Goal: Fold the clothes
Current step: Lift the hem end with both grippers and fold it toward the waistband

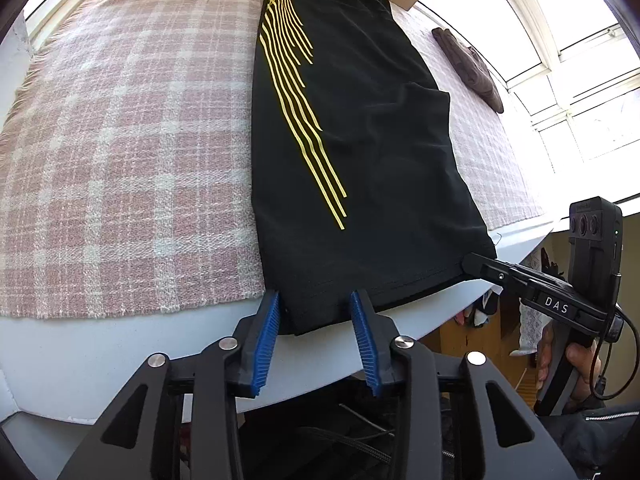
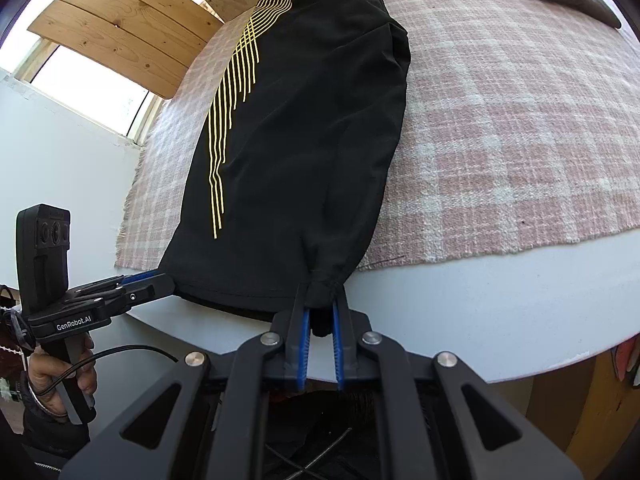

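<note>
The right gripper's (image 2: 319,312) blue-padded fingers (image 2: 303,344) are clenched on a bunched corner of the black shorts' (image 2: 304,160) hem. The left gripper's (image 1: 316,312) fingers (image 1: 267,340) stand apart on either side of the hem's other corner, not pinching it. The shorts, marked with yellow stripes (image 1: 304,120), lie flat along a pink plaid blanket (image 1: 120,140), hem over the white bench's (image 2: 480,308) edge. A brown cloth (image 1: 472,68) lies well apart.
</note>
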The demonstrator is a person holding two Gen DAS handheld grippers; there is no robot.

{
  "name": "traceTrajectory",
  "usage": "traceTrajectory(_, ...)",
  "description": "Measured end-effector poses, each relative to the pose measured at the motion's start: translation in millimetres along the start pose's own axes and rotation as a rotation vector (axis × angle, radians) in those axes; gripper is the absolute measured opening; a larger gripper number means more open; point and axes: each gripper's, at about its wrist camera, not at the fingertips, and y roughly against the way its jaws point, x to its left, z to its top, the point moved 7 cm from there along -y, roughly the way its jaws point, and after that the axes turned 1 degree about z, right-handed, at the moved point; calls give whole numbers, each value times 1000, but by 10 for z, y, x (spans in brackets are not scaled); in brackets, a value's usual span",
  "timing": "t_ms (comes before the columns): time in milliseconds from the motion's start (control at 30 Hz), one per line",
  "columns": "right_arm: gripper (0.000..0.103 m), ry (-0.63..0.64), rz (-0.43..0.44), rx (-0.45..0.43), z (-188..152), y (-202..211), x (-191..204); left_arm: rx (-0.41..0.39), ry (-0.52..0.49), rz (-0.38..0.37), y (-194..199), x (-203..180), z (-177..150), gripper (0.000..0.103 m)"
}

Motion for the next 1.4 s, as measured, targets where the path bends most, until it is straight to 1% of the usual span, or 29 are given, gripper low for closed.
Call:
traceTrajectory(67,10,6,-8,-1,-14,6,12,6,22,-9,85,60,-78,46)
traceTrajectory(167,10,14,-19,-3,-36,15,29,24,28,23,85,175,-108,45)
traceTrajectory(233,10,25,-32,-5,-3,-43,95,27,34,26,96,198,-129,46)
traceTrajectory(300,10,35,-42,-10,8,-64,134,34,20,35,91,177,-140,46)
traceTrajectory(367,10,42,-46,-15,2,-53,148,46,-8,41,97,158,-176,43)
traceTrajectory(400,10,46,-47,-17,0,-49,151,55,-16,29,89,144,-204,34)
traceTrajectory(433,10,49,-48,-20,-3,-44,154,62,-24,17,78,132,-235,29)
traceTrajectory(467,10,53,-49,-22,-5,-39,157,64,-35,12,80,122,-258,19)
traceTrajectory(500,10,55,-50,-23,-7,-37,158,63,-44,11,97,119,-270,12)
traceTrajectory(567,10,54,-47,-20,-13,-49,150,57,-59,5,127,131,-291,12)
traceTrajectory(600,10,54,-47,-16,-17,-57,140,55,-66,2,142,138,-302,9)
traceTrajectory(633,10,49,-42,-12,-20,-67,126,51,-69,-4,163,146,-311,9)
traceTrajectory(767,9,7,9,-9,14,-44,83,31,-58,-42,291,183,-320,8)
traceTrajectory(900,9,-30,83,-36,120,100,111,-18,-35,-96,486,122,-186,8)
traceTrajectory(1033,9,-83,168,-71,277,260,135,-99,-41,-144,898,160,-52,8)
traceTrajectory(1133,9,-117,232,-129,455,454,178,-166,-52,-185,1210,133,91,8)
traceTrajectory(1200,9,-132,270,-170,583,598,218,-218,-53,-212,1181,-200,336,8)
traceTrajectory(1233,9,-136,289,-191,656,675,241,-243,-55,-230,1282,-212,398,8)
traceTrajectory(1300,9,-146,328,-233,804,828,285,-287,-68,-256,1342,-422,589,8)
traceTrajectory(1367,9,-158,370,-271,962,967,327,-328,-72,-272,1218,-769,954,8)
traceTrajectory(1400,9,-159,387,-280,1052,1006,338,-345,-74,-281,1216,-816,1063,8)
